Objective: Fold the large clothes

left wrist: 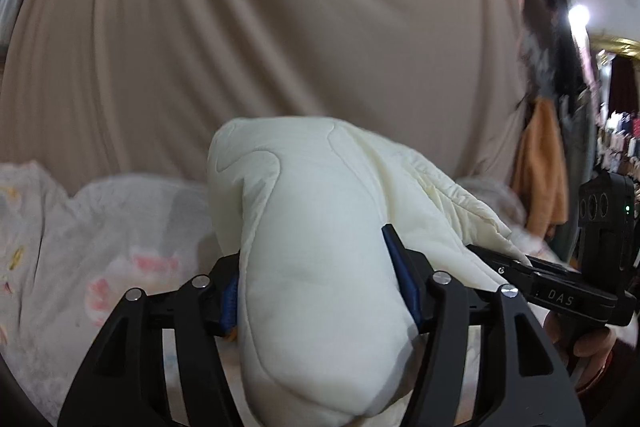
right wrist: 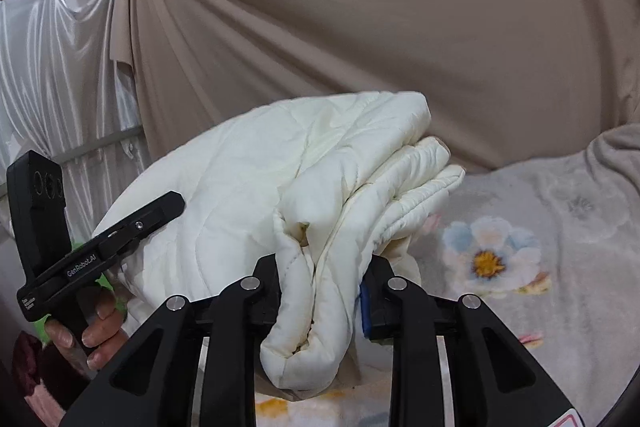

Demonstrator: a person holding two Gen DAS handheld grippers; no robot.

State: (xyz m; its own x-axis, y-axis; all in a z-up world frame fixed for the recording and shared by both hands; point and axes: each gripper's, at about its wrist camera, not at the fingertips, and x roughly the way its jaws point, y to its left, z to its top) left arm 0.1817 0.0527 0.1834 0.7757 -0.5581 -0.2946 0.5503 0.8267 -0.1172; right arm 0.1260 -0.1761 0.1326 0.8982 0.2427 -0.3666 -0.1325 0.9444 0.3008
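Both sets of fingers are clamped on the same bundle. The left gripper (left wrist: 316, 291) pinches a thick, rounded fold of the cream quilted garment (left wrist: 320, 227), its fingers (left wrist: 404, 283) pressed into the padding on either side. The right gripper (right wrist: 320, 291) grips a stack of several layered edges of the cream quilted garment (right wrist: 304, 187), fingers (right wrist: 368, 303) closed narrow on the gathered hems.

The bundle looks already folded a few times over and is held up off the bed, above a floral blanket (right wrist: 520, 247), with a beige drape (right wrist: 400, 7) hanging behind. My read is that this is a late step: carrying or doubling the folded piece before laying it down.

Its long axis appears to run from one gripper to the other, side to side across the person, with the stacked open edges pointing away in the right wrist view and the rounded closed fold facing the left camera.

The next move probably calls for lowering both ends together, keeping the layers aligned so the stack does not slide apart, then letting go once it rests flat
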